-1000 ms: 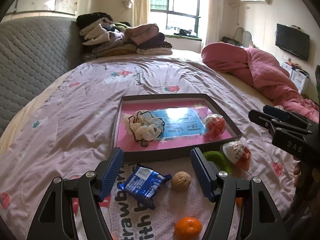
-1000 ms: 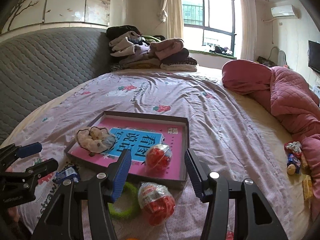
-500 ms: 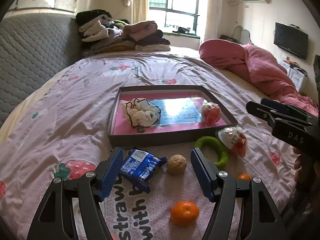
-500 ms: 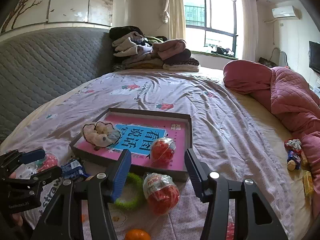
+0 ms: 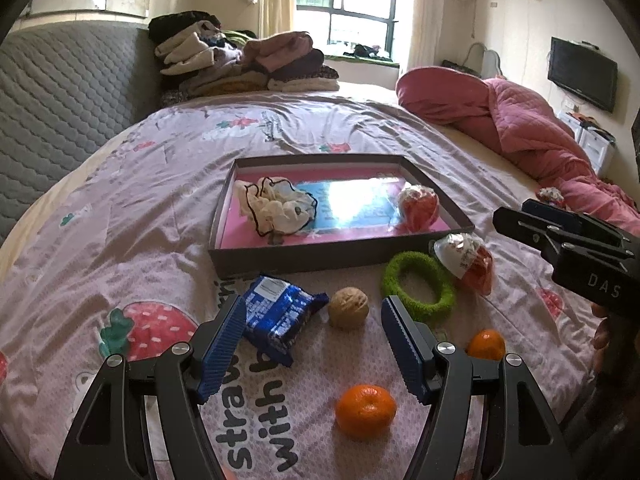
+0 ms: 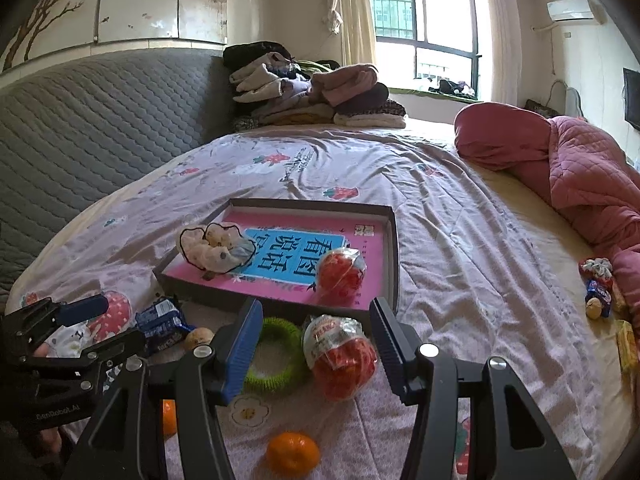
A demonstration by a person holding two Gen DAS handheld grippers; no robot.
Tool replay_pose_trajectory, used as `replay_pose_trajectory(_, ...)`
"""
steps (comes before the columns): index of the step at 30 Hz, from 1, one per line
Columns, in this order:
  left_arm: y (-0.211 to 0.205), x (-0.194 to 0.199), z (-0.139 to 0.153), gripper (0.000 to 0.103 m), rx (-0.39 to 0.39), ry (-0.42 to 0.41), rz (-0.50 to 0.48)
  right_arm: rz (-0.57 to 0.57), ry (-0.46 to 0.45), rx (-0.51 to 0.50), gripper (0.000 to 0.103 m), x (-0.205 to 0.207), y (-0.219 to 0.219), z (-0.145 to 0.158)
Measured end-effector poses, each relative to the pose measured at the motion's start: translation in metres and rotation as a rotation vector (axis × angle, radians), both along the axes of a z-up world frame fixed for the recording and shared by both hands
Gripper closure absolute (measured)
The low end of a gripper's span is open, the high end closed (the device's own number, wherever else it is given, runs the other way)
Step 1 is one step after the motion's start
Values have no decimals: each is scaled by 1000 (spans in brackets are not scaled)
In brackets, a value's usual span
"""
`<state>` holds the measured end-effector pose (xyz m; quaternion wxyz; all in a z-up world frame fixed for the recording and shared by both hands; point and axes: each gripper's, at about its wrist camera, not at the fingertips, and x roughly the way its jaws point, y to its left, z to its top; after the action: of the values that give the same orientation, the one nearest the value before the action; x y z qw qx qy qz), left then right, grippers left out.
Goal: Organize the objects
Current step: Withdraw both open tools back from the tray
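On the bed [image 5: 168, 184], a shallow tray [image 5: 280, 260] holds a crumpled cloth [image 5: 276, 208] and a wrapped red snack [image 5: 418, 206]. Along the tray's near edge lie a blue packet [image 5: 276, 316], walnut [image 5: 348, 306], green ring [image 5: 418, 286], second wrapped snack [image 6: 340, 350] and two tangerines [image 5: 366, 410]. Left gripper [image 5: 312, 344] and right gripper [image 6: 316, 348] hover above them, jaws released, grasping nothing

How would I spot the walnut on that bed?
Find the shallow dark tray with the pink book in it. On the sheet just in front of its near edge lies the walnut, between a blue snack packet and a green ring: small, tan, wrinkled.
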<state>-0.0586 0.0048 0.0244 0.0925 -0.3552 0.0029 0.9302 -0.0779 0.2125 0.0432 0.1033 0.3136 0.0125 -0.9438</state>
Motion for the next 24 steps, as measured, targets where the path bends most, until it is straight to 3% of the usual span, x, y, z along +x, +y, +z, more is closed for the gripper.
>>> replay_pose_trajectory(24, 5, 16, -18, 32, -28, -47, -14, 3, -39, 9, 48, 17, -2, -19)
